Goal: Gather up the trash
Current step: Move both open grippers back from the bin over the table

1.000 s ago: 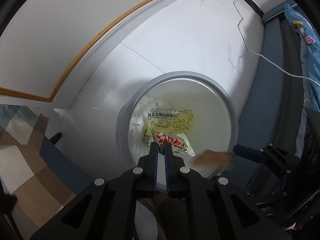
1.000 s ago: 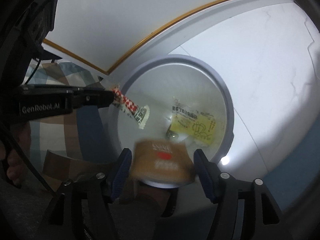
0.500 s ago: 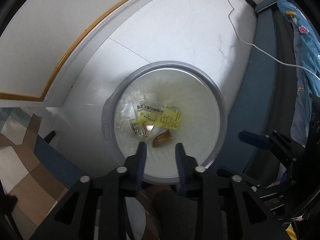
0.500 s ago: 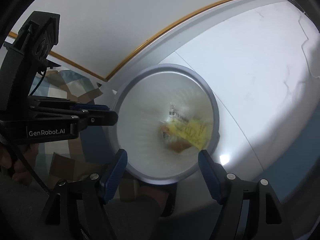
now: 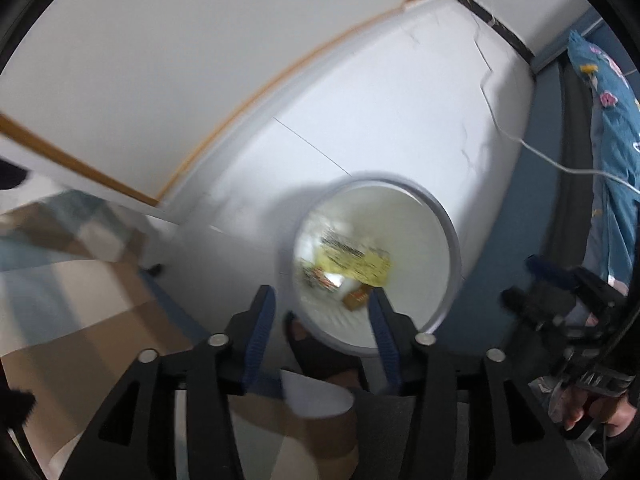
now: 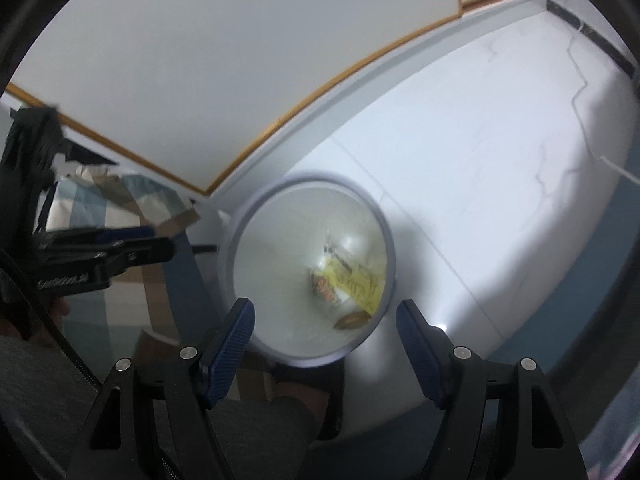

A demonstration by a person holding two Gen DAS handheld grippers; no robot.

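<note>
**Both tongs spread above the trash bin**

The left tongs [image 5: 322, 300] are held wide apart with nothing between the blue pads. The right tongs [image 6: 325, 316] are likewise spread wide and empty. Below both, a round grey-rimmed trash bin [image 6: 244, 216] is seen standing on the white tiled floor [image 6: 480, 168], near the wall skirting. Inside the bin, at its bottom, a yellow wrapper [image 5: 360, 264] is seen lying over a red-and-white wrapper [image 6: 322, 286], with a small brown wrapper [image 6: 352, 322] beside them. A checked blanket [image 5: 60, 280] is seen at the left, and a white cable [image 5: 496, 120] is trailed across the floor.
</note>
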